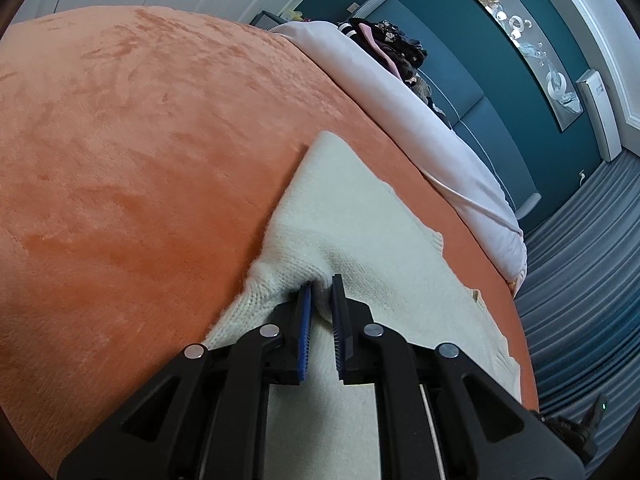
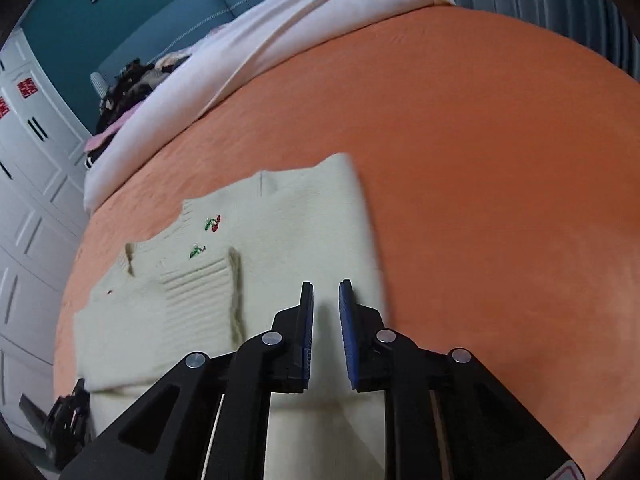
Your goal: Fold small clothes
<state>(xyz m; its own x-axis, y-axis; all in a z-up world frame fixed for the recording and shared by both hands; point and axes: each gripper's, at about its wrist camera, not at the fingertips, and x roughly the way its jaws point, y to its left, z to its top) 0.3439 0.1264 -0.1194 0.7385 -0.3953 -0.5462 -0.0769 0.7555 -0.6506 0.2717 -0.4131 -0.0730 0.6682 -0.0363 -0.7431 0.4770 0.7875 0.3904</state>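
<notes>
The left hand-held gripper (image 1: pixel 322 286) pinches a raised fold of the cream knitted sweater (image 1: pixel 360 232) lying on the orange plush bed cover (image 1: pixel 140 140). The right hand-held gripper (image 2: pixel 325 292) hovers over it, jaws narrowly parted, holding nothing. Farthest off, red paper-cut characters (image 2: pixel 27 87) mark the white wardrobe door (image 2: pixel 36 152); I cannot read them.

The sweater (image 2: pixel 280 248) lies flat on the blanket (image 2: pixel 480 160), which covers the bed; behind the blanket a duvet (image 2: pixel 248 52) is bunched along the bed's head end, with a pile of clothes (image 2: pixel 124 88) beyond it against the headboard (image 2: pixel 160 24). The left gripper (image 1: pixel 320 280) sits at the sweater's near left edge with a fold of knit between its fingers, while the right gripper (image 2: pixel 325 286) hangs over the sweater's right part, near its right edge.
</notes>
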